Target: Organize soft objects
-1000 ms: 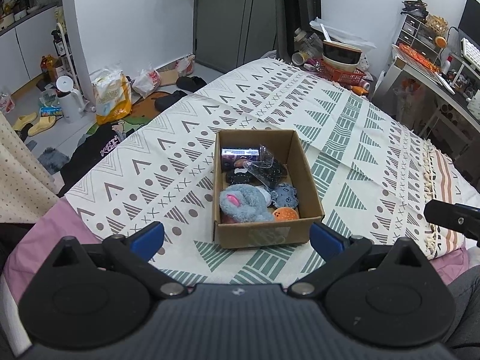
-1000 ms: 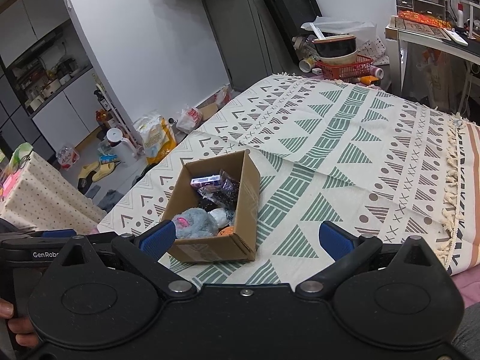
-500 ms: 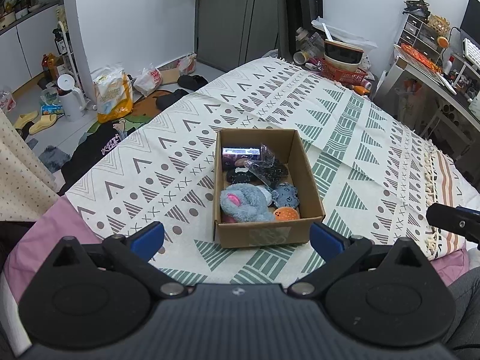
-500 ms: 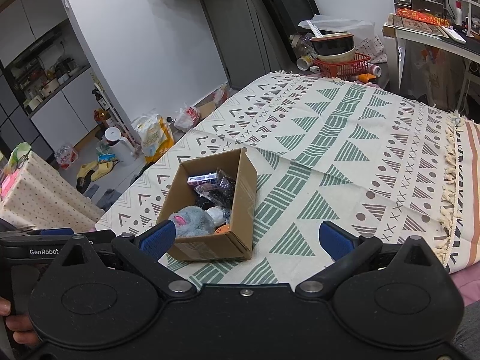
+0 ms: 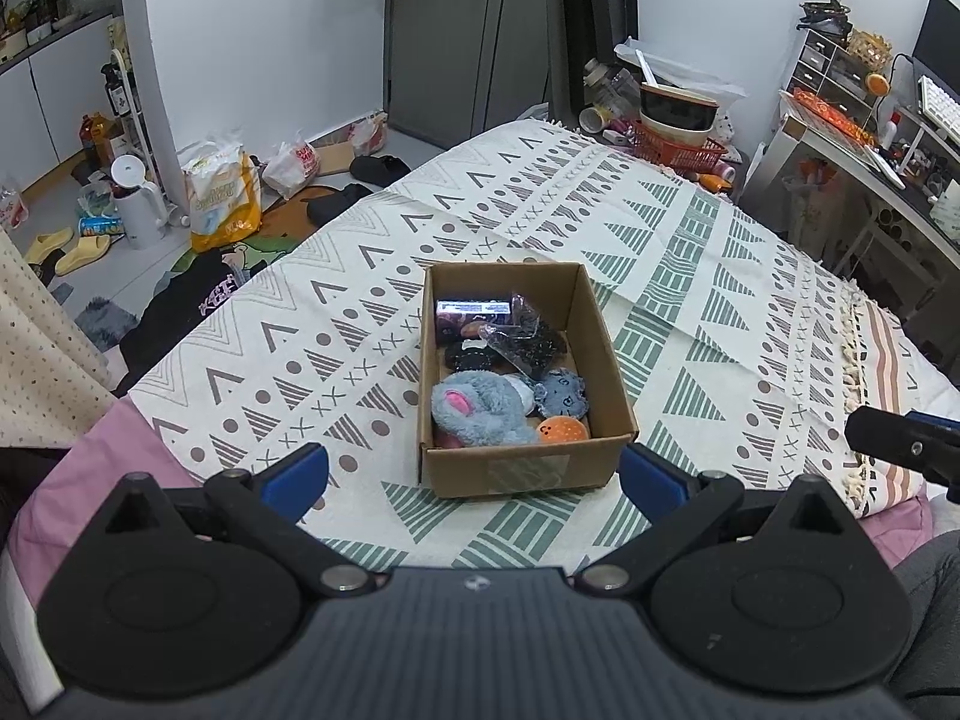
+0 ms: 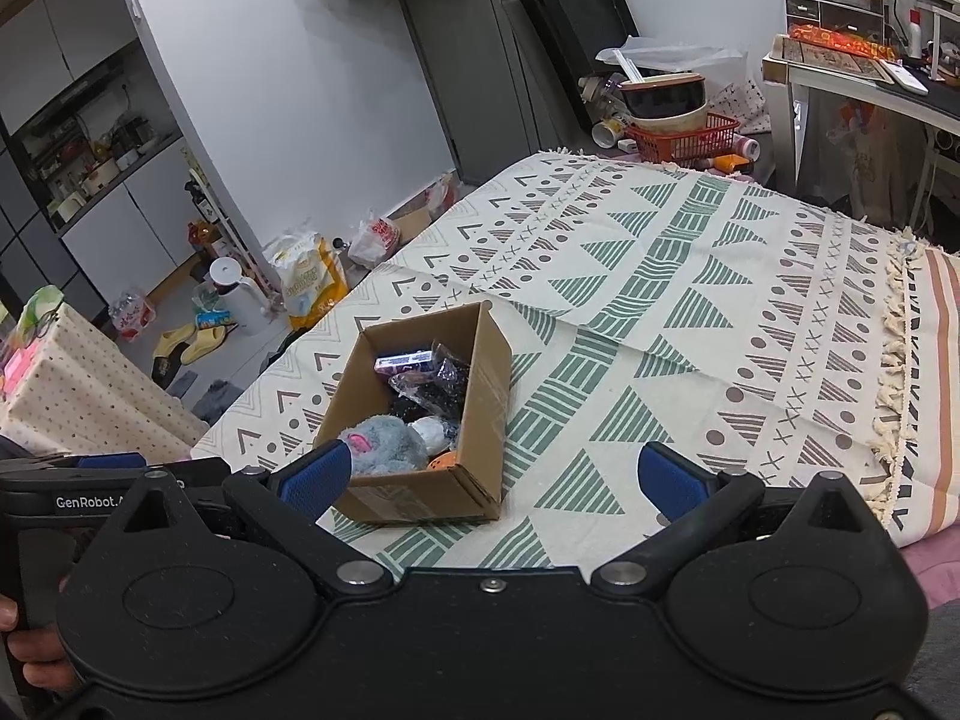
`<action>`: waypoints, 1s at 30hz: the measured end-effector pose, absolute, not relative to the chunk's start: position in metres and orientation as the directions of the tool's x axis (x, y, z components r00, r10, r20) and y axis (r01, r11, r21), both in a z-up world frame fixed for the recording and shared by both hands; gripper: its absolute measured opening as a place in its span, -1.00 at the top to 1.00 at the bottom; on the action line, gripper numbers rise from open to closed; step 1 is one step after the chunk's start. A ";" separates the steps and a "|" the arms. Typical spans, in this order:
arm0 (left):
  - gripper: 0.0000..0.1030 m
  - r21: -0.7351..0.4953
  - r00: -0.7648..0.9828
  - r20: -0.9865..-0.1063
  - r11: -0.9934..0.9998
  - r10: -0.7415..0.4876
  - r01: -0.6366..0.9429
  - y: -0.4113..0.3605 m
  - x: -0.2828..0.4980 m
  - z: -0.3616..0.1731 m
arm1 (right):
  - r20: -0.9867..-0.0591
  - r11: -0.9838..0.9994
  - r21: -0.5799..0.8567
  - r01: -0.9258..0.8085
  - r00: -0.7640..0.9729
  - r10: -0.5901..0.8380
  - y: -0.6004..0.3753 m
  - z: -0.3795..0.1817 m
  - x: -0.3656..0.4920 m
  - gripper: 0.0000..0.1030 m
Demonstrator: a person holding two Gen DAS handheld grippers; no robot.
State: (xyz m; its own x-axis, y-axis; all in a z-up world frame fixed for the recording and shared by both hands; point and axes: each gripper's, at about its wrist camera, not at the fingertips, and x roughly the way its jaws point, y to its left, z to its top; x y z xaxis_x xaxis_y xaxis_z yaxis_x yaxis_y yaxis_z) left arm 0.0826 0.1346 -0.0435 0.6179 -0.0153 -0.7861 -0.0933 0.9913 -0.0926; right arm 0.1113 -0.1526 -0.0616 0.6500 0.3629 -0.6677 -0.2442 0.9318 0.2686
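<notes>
A cardboard box [image 5: 521,468] sat on the bed, on a patterned blanket [image 5: 690,276] with green and grey triangles, near the blanket's front edge. Inside the box, nearest the front wall, lay a grey plush toy [image 5: 480,414] with a pink ear, and just beside it an orange ball [image 5: 563,431] and a small blue-grey soft toy [image 5: 561,393]. Farther back were a dark fuzzy piece [image 5: 471,355], a clear bag of dark bits [image 5: 528,339] and a purple packet [image 5: 471,315] against the far wall.

The left gripper [image 5: 473,476] hung above the bed's front edge, its blue-tipped fingers [image 5: 295,474] spread wide, one to each side of the box's front wall in that view, with nothing between them. The right gripper [image 6: 493,476] hung to the right of the box, its fingers [image 6: 666,477] likewise wide apart and empty; its left finger overlapped the box's near corner in the right wrist view. A hand [image 6: 24,648] showed at the lower left edge there, on the left gripper's handle.
</notes>
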 end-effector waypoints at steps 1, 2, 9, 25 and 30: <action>-0.99 -0.092 0.619 -0.785 0.991 -0.015 -0.093 0.134 0.082 -0.042 | -0.666 0.932 0.269 -0.244 0.652 0.363 -0.153 -0.061 0.110 -1.00; -0.99 -0.092 0.621 -0.784 0.992 -0.015 -0.092 0.133 0.082 -0.042 | -0.664 0.932 0.269 -0.245 0.654 0.363 -0.154 -0.060 0.110 -1.00; -0.99 -0.090 0.631 -0.775 0.992 -0.015 -0.087 0.129 0.078 -0.034 | -0.652 0.931 0.270 -0.246 0.665 0.364 -0.156 -0.055 0.106 -1.00; -0.99 -0.094 0.643 -0.765 0.993 -0.022 -0.077 0.124 0.075 -0.024 | -0.647 0.937 0.251 -0.244 0.678 0.350 -0.159 -0.050 0.104 -1.00; -0.99 -0.095 0.647 -0.762 0.993 -0.028 -0.070 0.122 0.075 -0.021 | -0.645 0.936 0.252 -0.247 0.678 0.352 -0.158 -0.049 0.104 -1.00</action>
